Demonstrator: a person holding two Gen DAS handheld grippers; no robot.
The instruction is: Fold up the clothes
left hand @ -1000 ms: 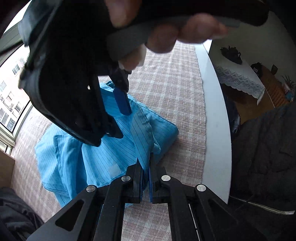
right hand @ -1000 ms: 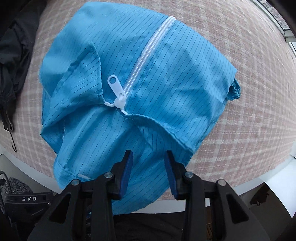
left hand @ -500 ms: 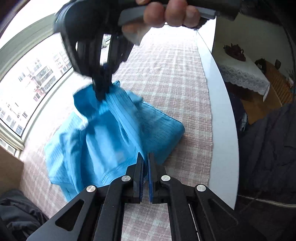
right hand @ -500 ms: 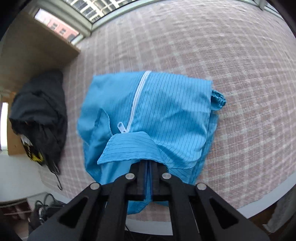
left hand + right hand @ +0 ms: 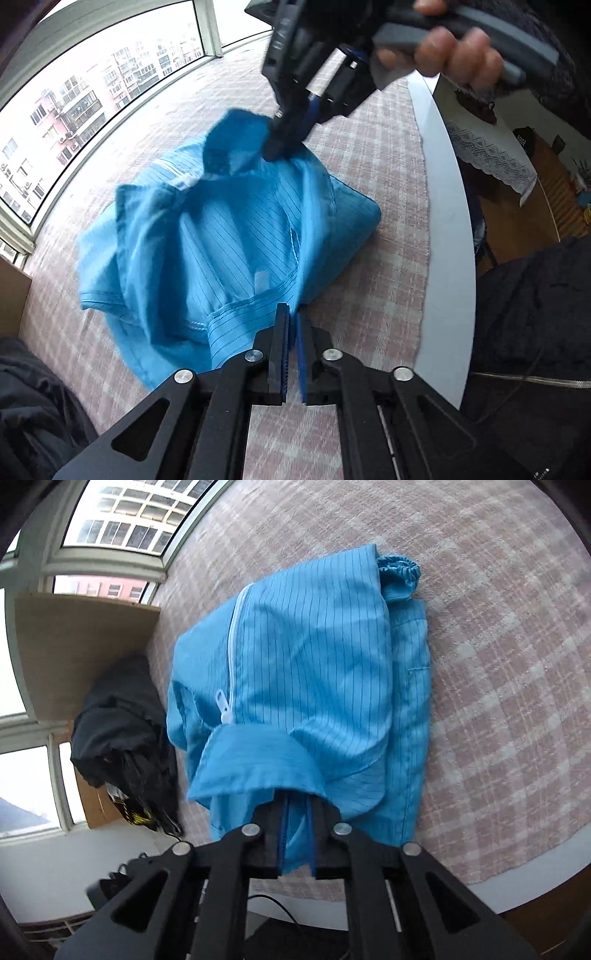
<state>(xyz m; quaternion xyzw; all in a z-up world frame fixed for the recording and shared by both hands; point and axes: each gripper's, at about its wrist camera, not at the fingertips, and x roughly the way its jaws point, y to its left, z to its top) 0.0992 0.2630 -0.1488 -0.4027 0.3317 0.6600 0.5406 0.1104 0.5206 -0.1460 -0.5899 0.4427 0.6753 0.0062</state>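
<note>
A blue pinstriped jacket (image 5: 240,240) with a white zipper (image 5: 231,657) lies partly folded on a pink checked tablecloth (image 5: 369,147). My left gripper (image 5: 291,321) pinches the near hem, its jaws almost closed and just beginning to open. A hand (image 5: 450,48) holds my right gripper (image 5: 280,144) at the far side, where the cloth tents up to its tip. In the right wrist view the jacket (image 5: 314,657) has its collar flap draped over the right gripper (image 5: 295,812). Fabric sits between those jaws, which are opening. An elastic cuff (image 5: 399,572) pokes out at the far corner.
The white table edge (image 5: 447,240) curves along the right, with a person's dark coat (image 5: 535,314) beyond it. A black bag (image 5: 122,716) lies at the table's left end beside a wooden board (image 5: 81,638). Windows run along the far side.
My right gripper closed on the collar area, lifted it and carried it across the jacket, swinging round as it went. The left gripper stayed pinched on the hem and shifted slightly.
</note>
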